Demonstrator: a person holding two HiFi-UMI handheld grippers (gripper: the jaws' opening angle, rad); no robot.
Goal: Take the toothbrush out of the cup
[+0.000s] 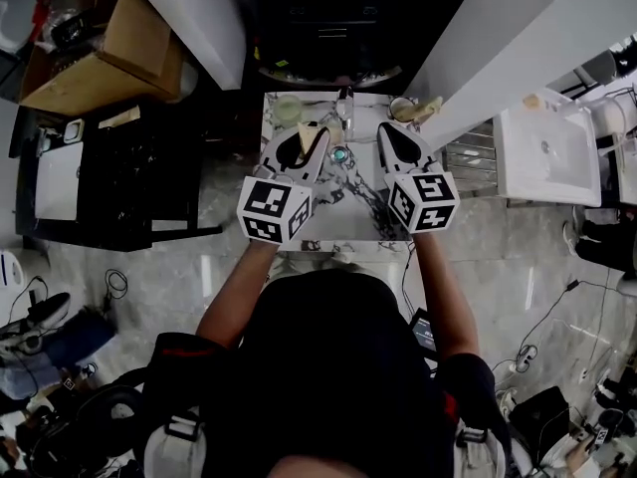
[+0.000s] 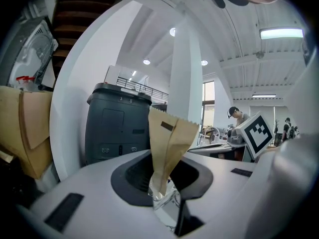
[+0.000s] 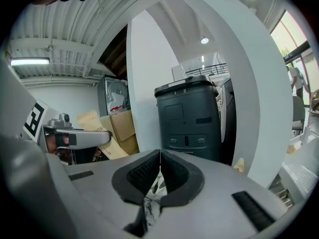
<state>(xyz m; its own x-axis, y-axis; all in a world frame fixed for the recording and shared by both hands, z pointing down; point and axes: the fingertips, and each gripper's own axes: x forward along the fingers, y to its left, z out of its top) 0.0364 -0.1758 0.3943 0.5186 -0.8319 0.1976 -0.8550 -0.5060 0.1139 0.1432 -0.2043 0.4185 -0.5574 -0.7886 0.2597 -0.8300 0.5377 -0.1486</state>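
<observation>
Far left in the head view, cardboard boxes (image 1: pixel 100 53) sit on the floor beside a black rack (image 1: pixel 119 177). A white marble tabletop (image 1: pixel 348 217) with dark veins lies ahead of the person. The left gripper (image 1: pixel 307 135) reaches over its near left part, and its jaws are clamped on a paper packet (image 2: pixel 169 138). The packet is brown, stands upright, and has crinkled clear film at its low end. Whether a toothbrush is inside it cannot be told. Beyond these jaws, at the far left edge of the tabletop, stands a pale green cup (image 1: pixel 288 110). A small teal thing (image 1: pixel 340 154) lies between the two grippers. The right gripper (image 1: pixel 394 130) is level with the left one, and its jaws are pressed together with nothing between them. Just past it, at the far right edge, a second cup (image 1: pixel 402 108) has a tan piece (image 1: pixel 430 108) leaning out over its rim. Both gripper views face a dark grey bin (image 3: pixel 187 118). A white sink unit (image 1: pixel 547 157) stands off to the right
</observation>
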